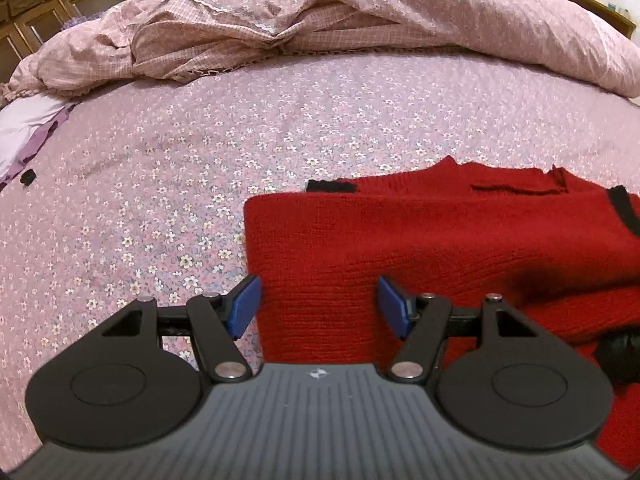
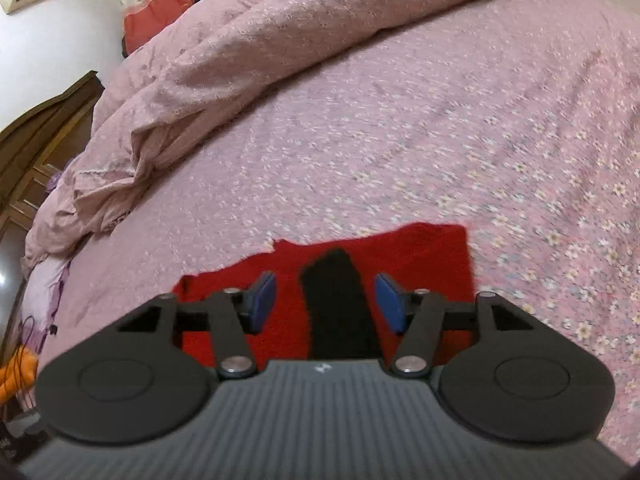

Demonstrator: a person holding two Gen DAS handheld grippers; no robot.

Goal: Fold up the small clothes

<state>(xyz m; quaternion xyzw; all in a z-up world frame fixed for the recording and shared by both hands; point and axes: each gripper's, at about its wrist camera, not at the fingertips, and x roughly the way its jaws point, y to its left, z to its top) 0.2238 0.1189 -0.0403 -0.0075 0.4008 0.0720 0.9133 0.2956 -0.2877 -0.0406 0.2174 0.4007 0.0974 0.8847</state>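
Note:
A small red knit sweater (image 1: 420, 240) with black trim lies partly folded on the pink floral bedsheet (image 1: 200, 160). My left gripper (image 1: 318, 304) is open and empty above the sweater's left part, its blue pads apart. In the right wrist view the sweater (image 2: 420, 256) shows as a red patch with a black cuff (image 2: 336, 304) lying between the open jaws of my right gripper (image 2: 326, 304). The pads do not touch the cuff.
A crumpled pink duvet (image 1: 320, 20) is heaped along the far side of the bed and shows in the right wrist view (image 2: 240, 60) too. A white and purple cloth (image 1: 24, 128) lies at the bed's left edge. Wooden furniture (image 2: 36, 140) stands beyond the bed.

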